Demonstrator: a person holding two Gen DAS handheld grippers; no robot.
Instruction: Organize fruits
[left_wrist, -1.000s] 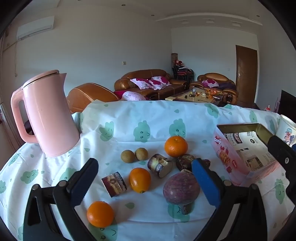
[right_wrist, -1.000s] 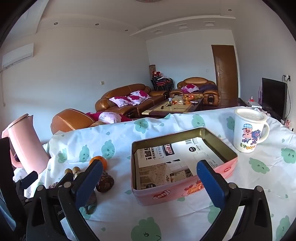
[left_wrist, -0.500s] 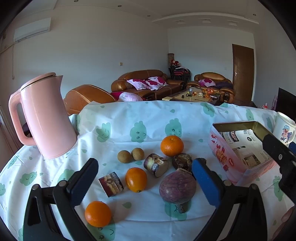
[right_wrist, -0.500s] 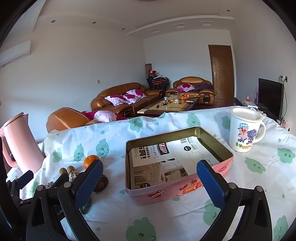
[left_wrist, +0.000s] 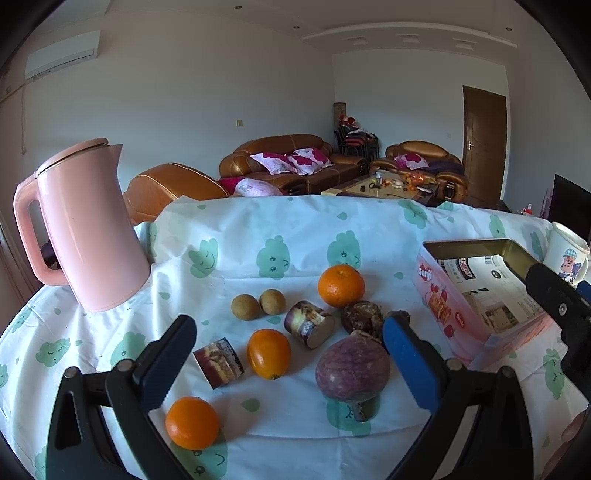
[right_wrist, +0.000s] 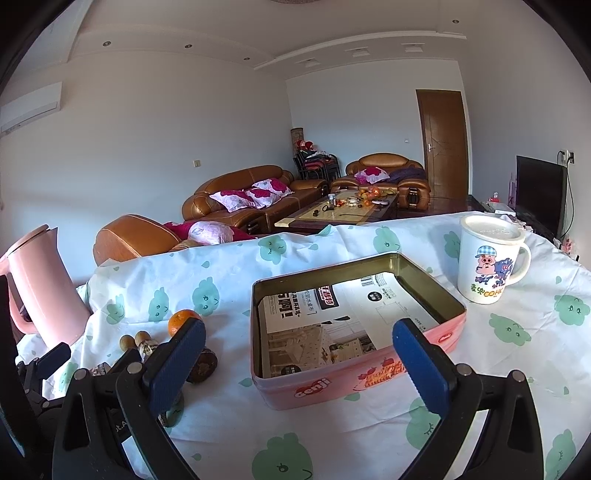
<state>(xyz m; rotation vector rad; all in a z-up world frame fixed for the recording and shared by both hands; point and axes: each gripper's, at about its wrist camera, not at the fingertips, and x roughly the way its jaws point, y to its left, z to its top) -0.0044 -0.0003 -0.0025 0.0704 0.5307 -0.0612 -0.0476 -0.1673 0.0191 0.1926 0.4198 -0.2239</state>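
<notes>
In the left wrist view, fruit lies loose on the tablecloth: three oranges, one far (left_wrist: 341, 285), one in the middle (left_wrist: 269, 353) and one near (left_wrist: 192, 422), two small brown round fruits (left_wrist: 245, 307), a big purple round fruit (left_wrist: 352, 370), two cut purple sugarcane pieces (left_wrist: 309, 324) (left_wrist: 218, 362) and a dark brown fruit (left_wrist: 361, 317). My left gripper (left_wrist: 288, 363) is open above them and holds nothing. A pink tin box (right_wrist: 354, 328) lined with paper stands right of the fruit; it also shows in the left wrist view (left_wrist: 480, 295). My right gripper (right_wrist: 299, 367) is open and empty, just in front of the tin.
A pink kettle (left_wrist: 85, 229) stands at the table's far left. A white cartoon mug (right_wrist: 487, 258) stands right of the tin. The cloud-print tablecloth (right_wrist: 517, 350) covers the table. Brown sofas and a coffee table lie beyond the far edge.
Both views have shifted slightly: the fruit and the tin sit a little further left and further off than one second ago. Both grippers stay open and nothing on the table has moved.
</notes>
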